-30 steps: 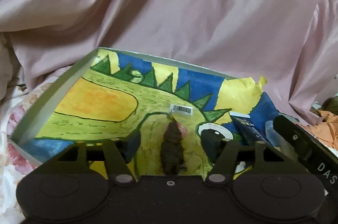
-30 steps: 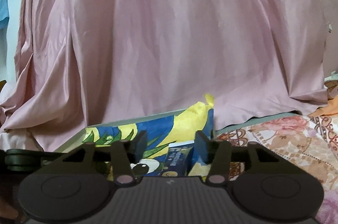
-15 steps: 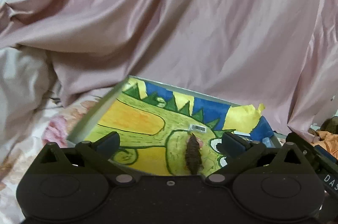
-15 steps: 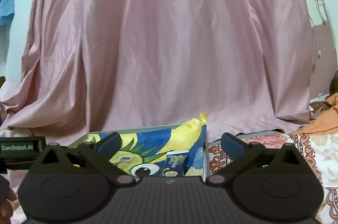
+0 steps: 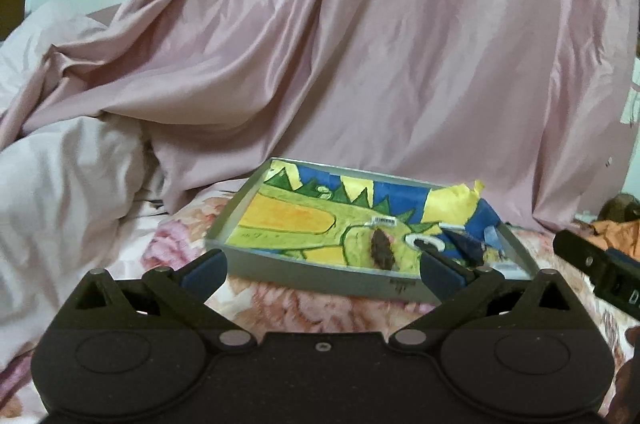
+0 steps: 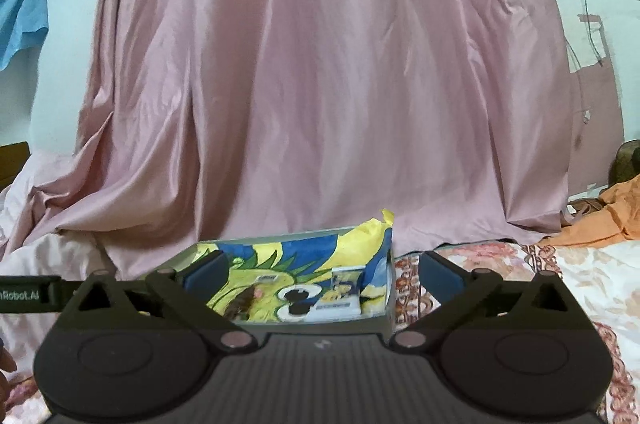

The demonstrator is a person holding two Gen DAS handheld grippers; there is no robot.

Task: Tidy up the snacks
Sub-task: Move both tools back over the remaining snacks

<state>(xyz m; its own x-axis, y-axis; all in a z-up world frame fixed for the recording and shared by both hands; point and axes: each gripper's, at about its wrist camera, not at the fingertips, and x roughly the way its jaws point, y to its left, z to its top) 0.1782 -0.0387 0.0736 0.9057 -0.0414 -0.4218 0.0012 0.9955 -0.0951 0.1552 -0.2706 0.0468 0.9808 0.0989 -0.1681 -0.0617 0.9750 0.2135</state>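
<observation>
Both empty: left gripper [image 5: 322, 270] and right gripper [image 6: 320, 274] spread wide, short of the tray [image 5: 320, 278] on the bed. Brown snack [image 5: 382, 248] and blue packet [image 6: 340, 294] lie inside; probably light, crushable, pinch mid-body gently
</observation>
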